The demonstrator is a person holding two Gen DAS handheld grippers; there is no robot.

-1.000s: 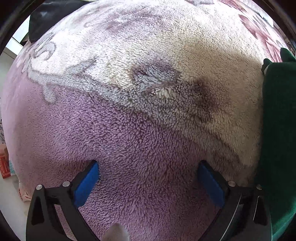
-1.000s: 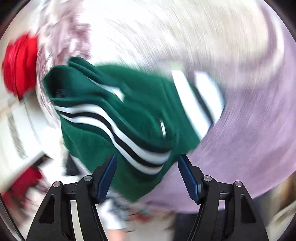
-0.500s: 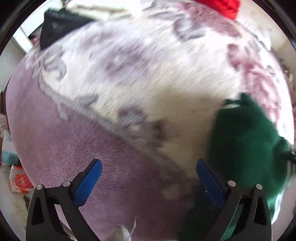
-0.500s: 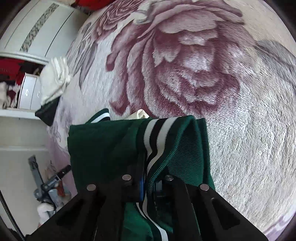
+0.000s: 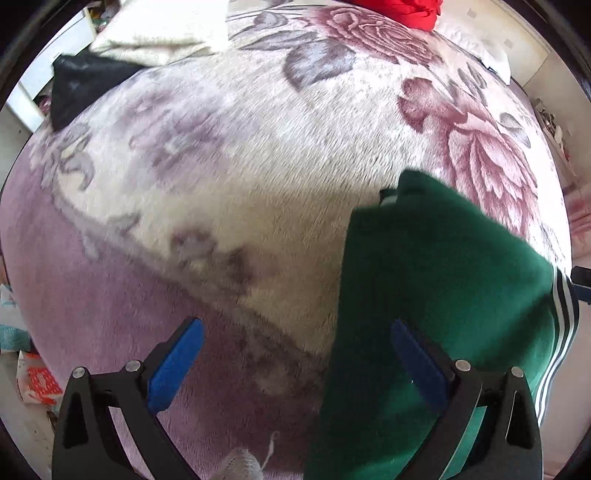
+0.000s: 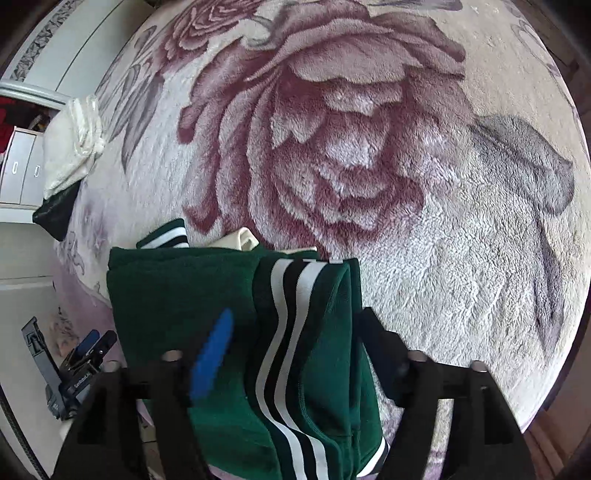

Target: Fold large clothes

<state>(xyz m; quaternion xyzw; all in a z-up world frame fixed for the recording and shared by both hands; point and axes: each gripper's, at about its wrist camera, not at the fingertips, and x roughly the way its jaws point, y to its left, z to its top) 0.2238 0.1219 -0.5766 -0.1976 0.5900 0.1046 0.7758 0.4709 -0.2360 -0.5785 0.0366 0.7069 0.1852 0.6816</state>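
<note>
A dark green garment (image 6: 192,291) with white and black stripes (image 6: 295,295) lies folded on a floral fleece blanket (image 6: 369,147). My right gripper (image 6: 295,332) is open, its jaws spread on either side of the striped edge. In the left wrist view the green garment (image 5: 436,280) lies at the right, and my left gripper (image 5: 295,347) is open over the blanket (image 5: 240,166), with its right finger (image 5: 417,362) above the garment's left edge. The left gripper also shows in the right wrist view (image 6: 88,350) at the lower left.
A cream garment (image 5: 159,33) and a black garment (image 5: 85,81) lie at the blanket's far left. A red garment (image 5: 399,11) lies at the far edge. White drawers (image 6: 18,166) stand beside the bed. Clutter lies on the floor (image 5: 37,380) at the lower left.
My right gripper was shut on the striped edge half a second ago and has now opened. The left gripper has drawn back, so more of the green garment shows.
</note>
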